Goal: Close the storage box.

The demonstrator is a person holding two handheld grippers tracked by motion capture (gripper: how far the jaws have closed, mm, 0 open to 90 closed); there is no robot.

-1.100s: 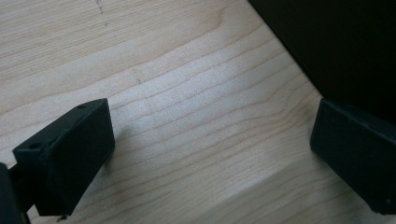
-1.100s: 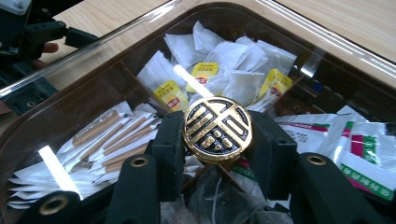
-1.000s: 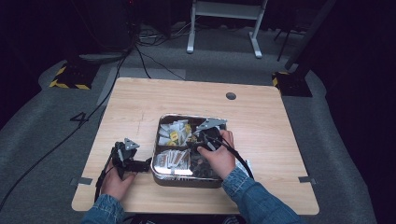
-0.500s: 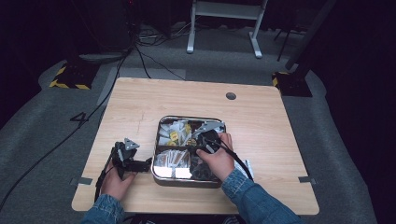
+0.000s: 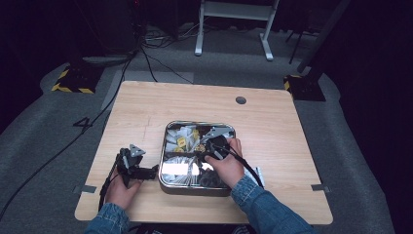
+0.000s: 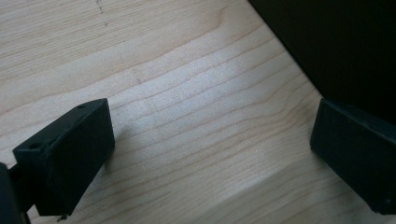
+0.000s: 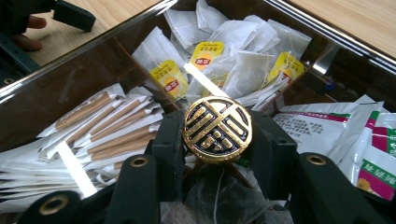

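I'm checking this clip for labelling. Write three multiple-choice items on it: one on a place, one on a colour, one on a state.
1. Where does the metal tray stand?
A. on the floor
B. on the wooden table, near the person's edge
C. on a chair

2. What colour are the tags on the tea bags?
A. yellow
B. blue
C. green

3. How is the right gripper?
A. open over bare wood
B. shut on a spoon
C. shut on the round gold and black knob

Answers:
1 B, since the high view shows the tray on the tabletop in front of the hands.
2 A, since the right gripper view shows yellow tags among the white bags.
3 C, since in the right gripper view both jaws press against the knob's sides, while the left gripper stands open over wood.
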